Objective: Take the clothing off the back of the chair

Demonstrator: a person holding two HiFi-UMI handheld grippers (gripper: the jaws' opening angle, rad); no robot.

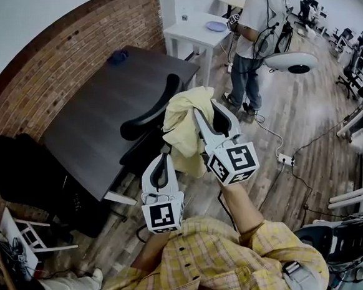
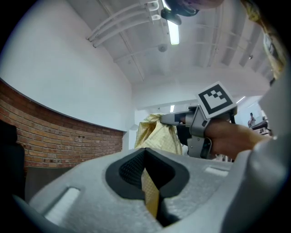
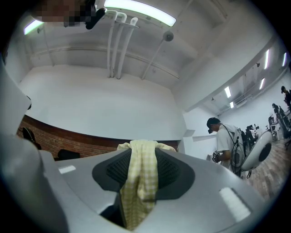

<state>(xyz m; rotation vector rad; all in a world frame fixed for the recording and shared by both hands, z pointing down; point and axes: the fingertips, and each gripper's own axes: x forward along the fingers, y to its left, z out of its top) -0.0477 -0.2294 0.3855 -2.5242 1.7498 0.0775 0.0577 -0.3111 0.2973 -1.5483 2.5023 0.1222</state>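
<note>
**Left claw (image 2: 149, 189) holds by a thin edge**

Its jaws pinch only a narrow strip of the pale yellow checked garment (image 1: 183, 122). The right claw (image 1: 199, 118) clamps a thicker fold, and the garment hangs over the black curved-back office chair (image 1: 149, 120). That strip could slip free, or the low hem snag the chair. No container shows.

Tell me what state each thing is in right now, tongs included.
Yellow shirt: bunched, held up by both tongs.
Left tongs: closed on the shirt's lower part.
Right tongs: closed on the shirt's top.
Chair: upright, beside the table.
</note>
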